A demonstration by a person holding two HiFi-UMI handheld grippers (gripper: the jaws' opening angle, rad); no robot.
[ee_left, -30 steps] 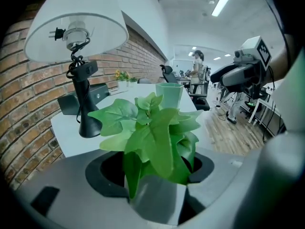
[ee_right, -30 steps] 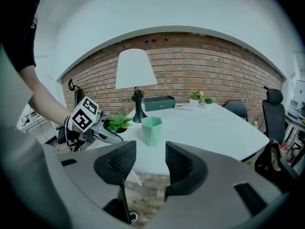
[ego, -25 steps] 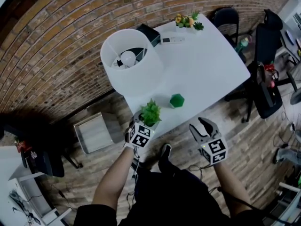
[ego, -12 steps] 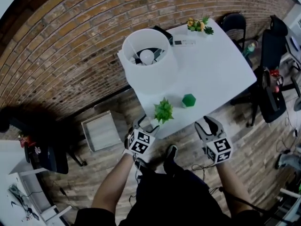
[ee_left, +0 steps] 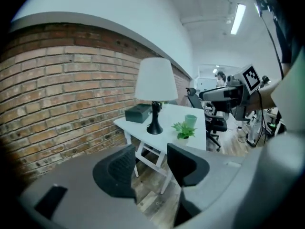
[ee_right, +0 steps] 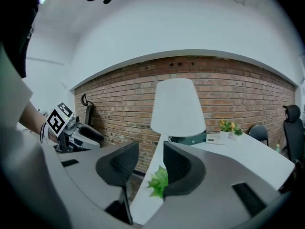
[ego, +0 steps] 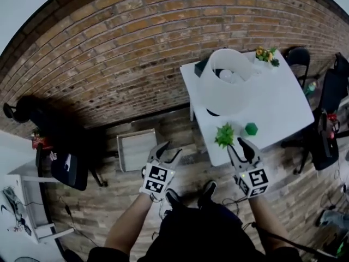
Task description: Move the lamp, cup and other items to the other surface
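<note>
Two hand-held grippers, both empty. Left hand-held gripper lower centre of head view, over wood floor, well apart from white bench. Right hand-held gripper at bench's near edge. Both jaw pairs partly apart, just been closing, nothing between.

On bench, upper right: white-shaded lamp on black stand, small green potted plant, green cup.

Risks:
- Plant near edge, just beside right jaws; nudge could push it off.
- Lamp likely top-heavy; low grip may tip it.
</note>
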